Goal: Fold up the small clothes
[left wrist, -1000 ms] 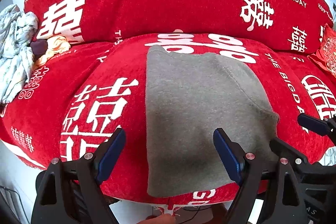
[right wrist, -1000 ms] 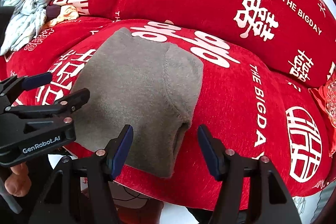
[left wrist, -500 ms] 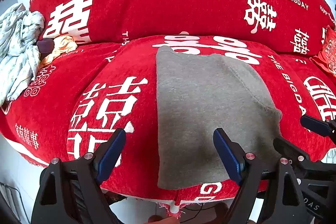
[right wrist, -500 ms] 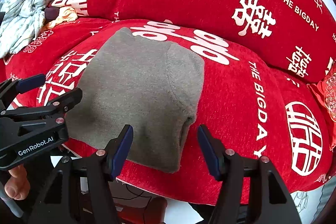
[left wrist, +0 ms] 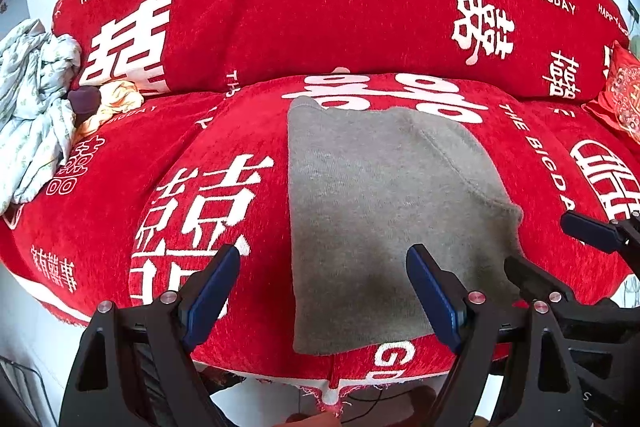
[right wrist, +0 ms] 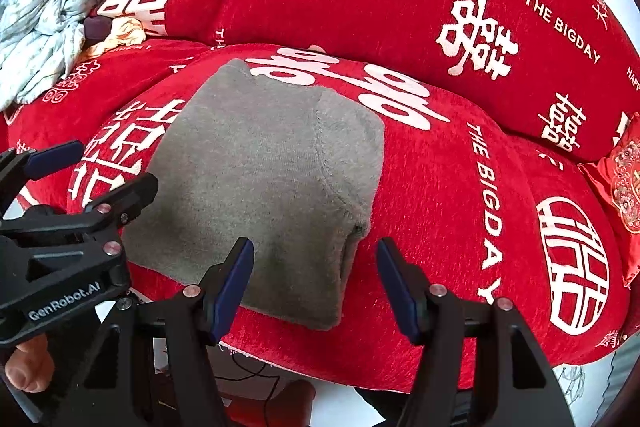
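1. The grey garment lies folded flat on the red sofa cushion, reaching its near edge.
2. Left gripper and right gripper hover released, fingers empty.
3. Risk: a one-layer pinch at the near hem could drag the fold open or pull it off the edge.

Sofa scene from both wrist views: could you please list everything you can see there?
grey garment: one, grey, flat on the seat cushion, folded.
sofa cover: one, red with white lettering, over seat and back.
crumpled cloth: one, pale patterned, far left of the seat.
orange cloth: one, beside the crumpled cloth.
red cushion: one, embroidered, far right.
left claw: black with blue pads, open over the garment's near left edge.
right claw: same, open over its near right corner.
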